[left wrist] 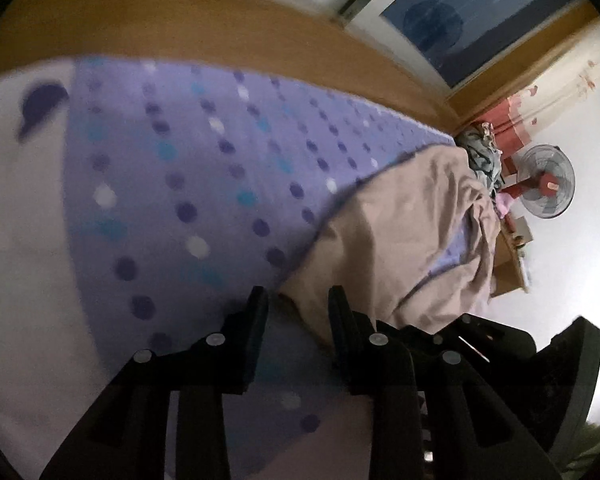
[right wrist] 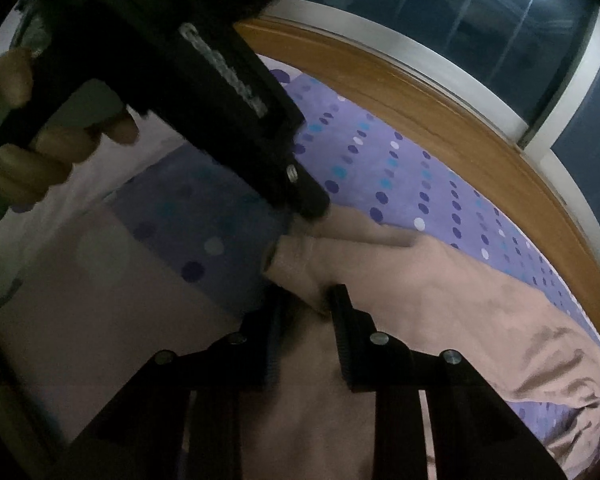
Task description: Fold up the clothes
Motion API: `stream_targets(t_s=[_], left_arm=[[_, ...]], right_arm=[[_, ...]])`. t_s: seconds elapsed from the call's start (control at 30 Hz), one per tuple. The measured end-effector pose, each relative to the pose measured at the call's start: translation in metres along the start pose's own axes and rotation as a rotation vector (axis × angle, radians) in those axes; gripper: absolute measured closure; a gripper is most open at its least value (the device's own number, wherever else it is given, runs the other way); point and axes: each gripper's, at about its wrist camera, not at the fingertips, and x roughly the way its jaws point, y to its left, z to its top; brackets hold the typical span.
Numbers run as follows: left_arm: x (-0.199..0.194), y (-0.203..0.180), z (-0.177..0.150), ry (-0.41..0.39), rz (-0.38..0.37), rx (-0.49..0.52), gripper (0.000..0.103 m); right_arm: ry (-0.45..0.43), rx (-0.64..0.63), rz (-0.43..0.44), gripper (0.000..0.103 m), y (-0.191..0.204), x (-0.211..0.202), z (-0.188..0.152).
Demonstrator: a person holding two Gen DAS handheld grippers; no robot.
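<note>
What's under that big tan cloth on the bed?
Under the tan cloth lies the purple dotted bedsheet, which peeks out along its edges. Whatever else might lie beneath the middle of the cloth is covered, so it cannot be seen.

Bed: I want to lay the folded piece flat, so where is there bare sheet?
Free: the dotted sheet between the wooden bed frame and the beige garment. Crowded: the far corner by the fan, where a heap of clothes lies.

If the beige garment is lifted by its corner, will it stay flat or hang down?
The beige garment is wrinkled and bunched on the dotted sheet, so it will probably hang limp. It looks thin, likely light, and may drag across the sheet.
</note>
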Motion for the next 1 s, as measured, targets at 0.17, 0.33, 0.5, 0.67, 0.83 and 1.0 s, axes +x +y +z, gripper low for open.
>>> stream_targets(t_s=[0.17,0.33,0.5,0.67,0.83,1.0], left_arm=[[0.021,-0.003,0.006,0.092,-0.057,0.092,0.069],[0.034,0.002,0.011,0.087,-0.176,0.054,0.070],[0.032,0.015,0.027,0.013,-0.240,-0.010,0.102],[-0.024,-0.003,0.090,-0.210,-0.242,0.088,0.102],[-0.099,-0.020,0.122,-0.452,-0.224,0.187,0.102],[-0.067,0.013,0.111,-0.367,-0.091,0.165,0.102]], right_arm=[[0.004,0.011,-0.034,0.079,0.004,-0.002,0.002],[-0.018,-0.068,-0.133,0.079,0.016,-0.005,0.006],[0.011,-0.016,-0.158,0.097,0.012,0.002,0.010],[-0.079,0.085,-0.185,0.100,-0.018,-0.017,0.055],[-0.300,0.200,-0.234,0.101,-0.051,-0.061,0.116],[-0.223,0.240,-0.135,0.101,-0.049,-0.018,0.116]])
